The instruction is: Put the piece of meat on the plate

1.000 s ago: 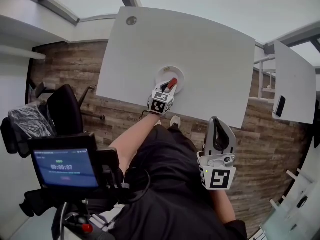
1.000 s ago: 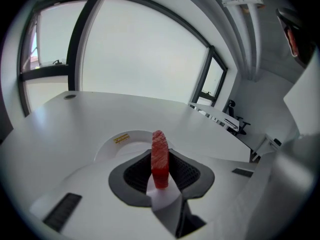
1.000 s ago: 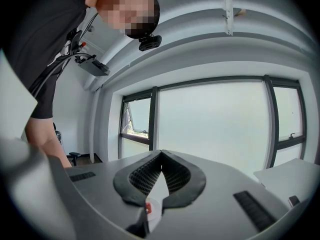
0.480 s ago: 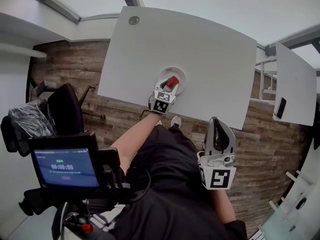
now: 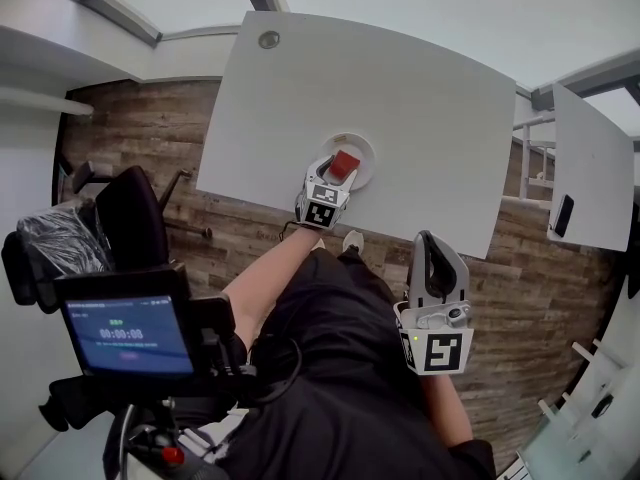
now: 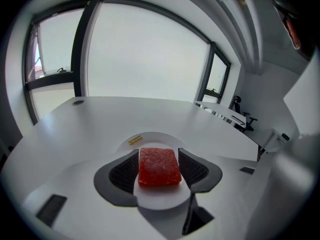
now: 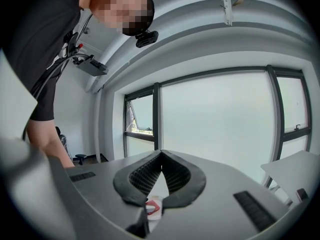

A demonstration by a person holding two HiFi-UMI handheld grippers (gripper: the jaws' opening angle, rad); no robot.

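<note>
The red slab of meat [image 5: 344,164] [image 6: 159,166] lies flat on the small round white plate [image 5: 364,149] [image 6: 150,136] near the front edge of the white table [image 5: 400,88]. My left gripper [image 5: 338,174] [image 6: 159,155] hovers over the plate with one jaw on each side of the meat. Its jaws are opening, and a thin gap shows between each pad and the meat. My right gripper [image 5: 432,256] [image 7: 161,153] hangs off the table over the person's lap, shut with nothing in it.
A round grommet [image 5: 268,40] sits at the table's far left corner. A second white table [image 5: 590,158] with a dark phone [image 5: 560,211] stands to the right. A black chair [image 5: 130,218] and a rig with a lit screen [image 5: 125,333] are at the left.
The meat has gone from a narrow, tilted strip in the left jaws to a slab flat on the plate. The left jaws have spread apart. The right gripper stays put.
</note>
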